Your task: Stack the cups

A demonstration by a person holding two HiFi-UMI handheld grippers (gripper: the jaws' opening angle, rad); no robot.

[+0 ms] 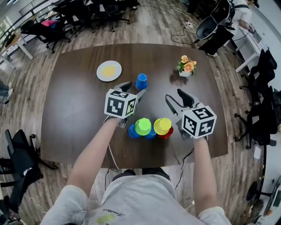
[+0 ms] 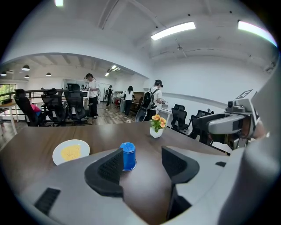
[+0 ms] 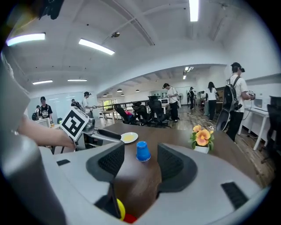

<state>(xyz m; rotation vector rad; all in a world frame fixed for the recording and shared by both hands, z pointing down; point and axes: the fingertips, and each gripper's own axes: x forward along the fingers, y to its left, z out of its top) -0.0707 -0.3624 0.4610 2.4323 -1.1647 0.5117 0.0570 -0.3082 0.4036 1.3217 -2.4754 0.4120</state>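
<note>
A dark brown wooden counter (image 1: pixel 74 114) with rounded corners stands on a pale plank floor (image 1: pixel 145 26). Black office chairs (image 1: pixel 70 13) ring it, and more chairs and desks fill the open room beyond. The gripper views show several people standing far back, under a white ceiling with long strip lights (image 2: pixel 173 30).

On the far half of the counter lie a white plate (image 1: pixel 109 70) with a yellow patch, a single blue cup (image 1: pixel 141 81) standing upside down, and a small white pot of orange flowers (image 1: pixel 186 66). Near the person's edge is a tight cluster: a green cup (image 1: pixel 142 126) with blue cups (image 1: pixel 133 132) around it, and a yellow cup (image 1: pixel 162 126) with a red cup (image 1: pixel 167 133) showing under it.

The left hand-held gripper (image 1: pixel 135 88) has its jaws wide apart with nothing between the pads. The single blue cup stands just ahead of them. The right hand-held gripper (image 1: pixel 174 95) is likewise spread and empty, above the counter beside the cluster, and points towards that same cup.
</note>
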